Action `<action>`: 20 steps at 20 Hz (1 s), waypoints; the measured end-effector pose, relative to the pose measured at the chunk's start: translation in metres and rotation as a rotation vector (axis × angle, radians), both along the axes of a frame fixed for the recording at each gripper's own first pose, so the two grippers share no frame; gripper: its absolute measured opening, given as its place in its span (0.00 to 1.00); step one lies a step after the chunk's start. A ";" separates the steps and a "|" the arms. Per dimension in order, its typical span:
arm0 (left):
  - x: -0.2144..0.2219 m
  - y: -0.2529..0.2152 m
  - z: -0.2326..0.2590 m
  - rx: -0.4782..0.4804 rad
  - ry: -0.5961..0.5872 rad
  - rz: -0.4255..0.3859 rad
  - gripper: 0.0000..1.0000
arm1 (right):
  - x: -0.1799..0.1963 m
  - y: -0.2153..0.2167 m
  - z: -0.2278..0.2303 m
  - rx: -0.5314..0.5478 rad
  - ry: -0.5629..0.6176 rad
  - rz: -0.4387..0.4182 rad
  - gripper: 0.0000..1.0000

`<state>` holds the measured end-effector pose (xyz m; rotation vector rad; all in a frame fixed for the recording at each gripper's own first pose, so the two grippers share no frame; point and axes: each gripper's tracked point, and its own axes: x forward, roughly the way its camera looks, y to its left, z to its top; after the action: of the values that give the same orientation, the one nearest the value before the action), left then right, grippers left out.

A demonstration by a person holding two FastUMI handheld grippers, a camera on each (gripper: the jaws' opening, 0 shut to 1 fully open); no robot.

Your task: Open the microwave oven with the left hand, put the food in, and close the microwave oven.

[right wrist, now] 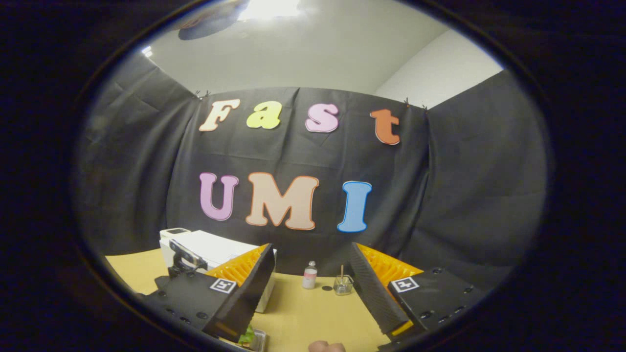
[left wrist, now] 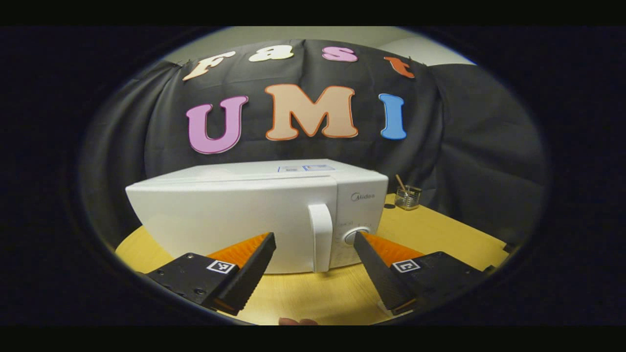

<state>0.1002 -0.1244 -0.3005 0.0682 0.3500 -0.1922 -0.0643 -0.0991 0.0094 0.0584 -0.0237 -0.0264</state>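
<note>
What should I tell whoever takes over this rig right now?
Left gripper: open, empty, facing the microwave handle, not touching it.
Right gripper: open, empty, raised above the table.
Microwave door is shut. A small container with something green sits at the bottom edge under the right gripper, possibly the food.
Done: nothing yet.
Left: open the door, put the food in, close it.

Black cloth wall (right wrist: pixel 464 195) behind a yellow wooden table (left wrist: pixel 440 230), ceiling light (right wrist: pixel 266 9) above.
</note>
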 end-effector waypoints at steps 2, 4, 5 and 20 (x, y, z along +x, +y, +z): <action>0.007 -0.002 -0.014 -0.005 0.024 0.015 1.00 | -0.002 -0.009 -0.002 0.014 0.010 -0.011 0.98; 0.010 -0.006 -0.024 -0.011 0.051 0.014 1.00 | -0.005 -0.016 -0.004 0.004 0.021 -0.021 0.96; 0.013 -0.007 -0.027 -0.014 0.054 0.013 0.99 | -0.005 -0.018 -0.003 -0.001 0.022 -0.025 0.96; 0.021 -0.006 -0.036 0.002 0.057 0.045 0.22 | -0.014 -0.024 -0.002 -0.073 0.014 -0.056 0.96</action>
<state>0.1212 -0.1302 -0.3365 0.0572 0.4078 -0.1495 -0.0782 -0.1228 0.0074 -0.0158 -0.0124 -0.0820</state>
